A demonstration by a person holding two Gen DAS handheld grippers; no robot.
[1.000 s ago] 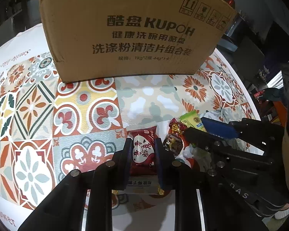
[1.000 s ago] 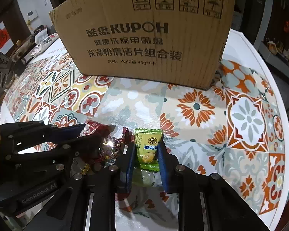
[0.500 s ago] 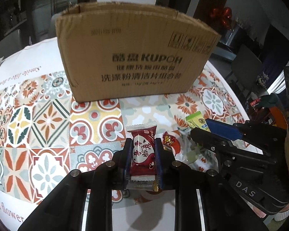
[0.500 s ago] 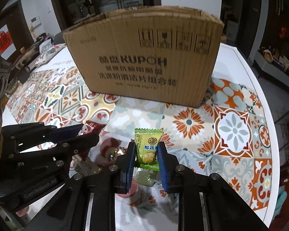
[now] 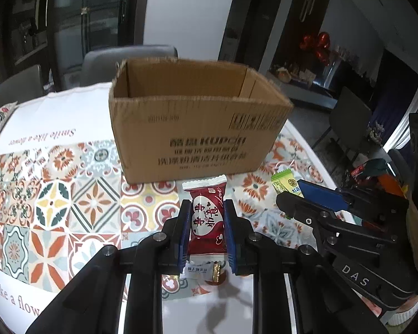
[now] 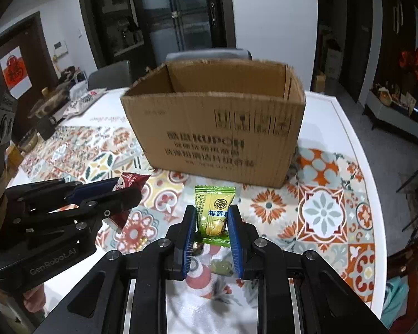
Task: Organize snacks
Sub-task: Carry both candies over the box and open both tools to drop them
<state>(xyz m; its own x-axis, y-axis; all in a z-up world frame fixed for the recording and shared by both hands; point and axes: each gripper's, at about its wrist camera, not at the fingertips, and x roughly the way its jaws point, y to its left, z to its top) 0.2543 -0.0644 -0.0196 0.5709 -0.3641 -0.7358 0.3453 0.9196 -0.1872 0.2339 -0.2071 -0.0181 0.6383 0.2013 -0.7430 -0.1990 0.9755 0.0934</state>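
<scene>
Box (image 5: 197, 128) floor hidden behind near wall; print on the box blurred; loose sweets (image 6: 221, 265) under right gripper (image 6: 211, 235) partly hidden. Left gripper (image 5: 207, 229) clamped on red packet (image 5: 207, 220), right gripper clamped on green packet (image 6: 213, 211), both raised above patterned tablecloth (image 5: 55, 203), short of the open box.
</scene>
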